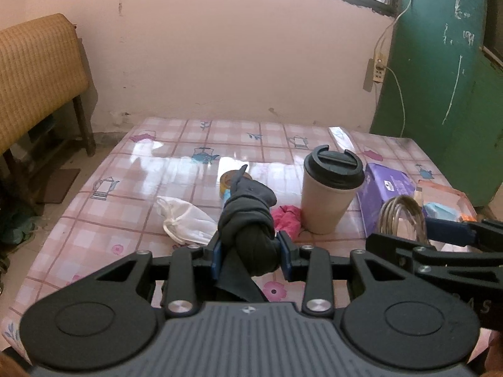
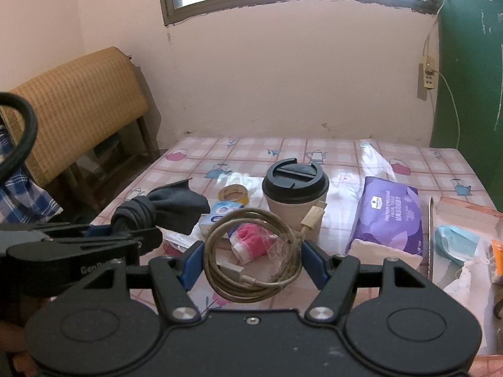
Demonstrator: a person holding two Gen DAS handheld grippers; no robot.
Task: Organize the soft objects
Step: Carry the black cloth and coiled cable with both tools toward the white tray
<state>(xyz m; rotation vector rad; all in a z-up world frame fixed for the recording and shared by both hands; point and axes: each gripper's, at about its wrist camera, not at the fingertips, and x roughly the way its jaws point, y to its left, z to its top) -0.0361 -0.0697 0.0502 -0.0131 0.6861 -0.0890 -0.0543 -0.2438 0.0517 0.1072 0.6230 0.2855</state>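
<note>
My left gripper is shut on a knotted dark grey sock bundle and holds it above the table; the bundle also shows in the right wrist view. My right gripper is shut on a coiled beige cable in a clear bag; the coil also shows in the left wrist view. A pink and white sock lies on the pink checked tablecloth, next to the cup. A white cloth pouch lies left of the sock bundle. A blue face mask lies at the right.
A beige cup with a black lid stands mid-table. A purple tissue pack, a tape roll and a small blue-white tissue packet lie around it. A clear bag sits at the right edge. A wicker chair stands left.
</note>
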